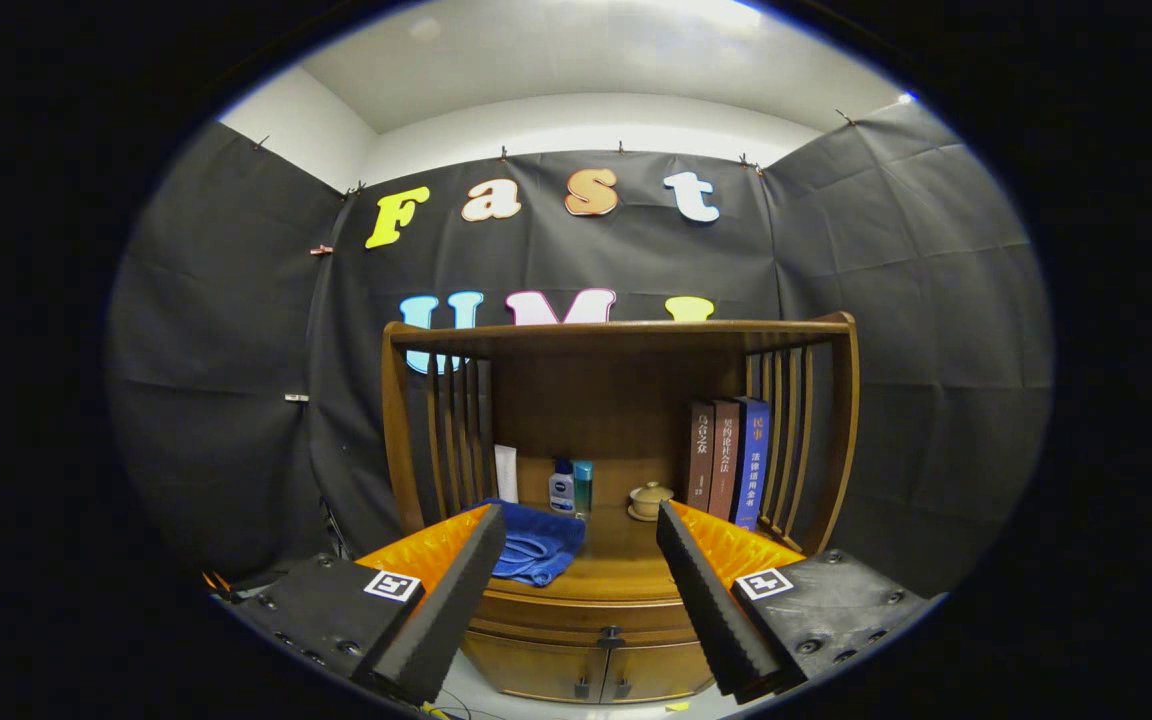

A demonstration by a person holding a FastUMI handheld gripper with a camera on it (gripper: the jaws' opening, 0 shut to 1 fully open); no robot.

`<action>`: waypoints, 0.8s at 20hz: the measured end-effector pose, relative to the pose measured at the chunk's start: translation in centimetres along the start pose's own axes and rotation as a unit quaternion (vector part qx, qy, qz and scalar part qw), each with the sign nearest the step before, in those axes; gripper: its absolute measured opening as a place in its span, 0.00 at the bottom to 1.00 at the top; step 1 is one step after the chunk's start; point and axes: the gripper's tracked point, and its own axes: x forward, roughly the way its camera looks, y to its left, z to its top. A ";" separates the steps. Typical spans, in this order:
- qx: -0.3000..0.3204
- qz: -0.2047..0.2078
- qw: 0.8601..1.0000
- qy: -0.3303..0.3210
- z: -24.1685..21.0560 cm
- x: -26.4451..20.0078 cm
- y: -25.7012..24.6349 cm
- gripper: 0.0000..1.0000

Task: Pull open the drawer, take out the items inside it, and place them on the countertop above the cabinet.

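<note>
A wooden cabinet (616, 400) with slatted sides stands ahead of me against the booth wall. Its drawer (586, 615) sits closed under the countertop (626, 560), with a small dark knob (611, 633) between and just below my fingertips. My gripper (581, 520) is open, some way back from the cabinet, with nothing between its fingers (451, 600). A blue cloth (536, 545) lies on the countertop just beyond the left finger. What is in the drawer is hidden.
At the back of the countertop stand a blue and white bottle (562, 487), a teal bottle (583, 487), a small lidded cup (650, 499) and three upright books (728, 460). Two lower cabinet doors (586, 672) with dark knobs sit under the drawer.
</note>
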 end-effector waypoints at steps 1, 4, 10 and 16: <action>0.001 0.001 1.000 0.003 -0.7 0.5 -0.2 0.99; 0.003 0.002 1.000 0.025 -4.1 2.1 -0.4 0.99; 0.031 0.003 0.997 0.075 -12.6 4.7 -1.1 0.99; 0.036 -0.018 0.988 0.151 -21.7 7.0 -3.1 0.99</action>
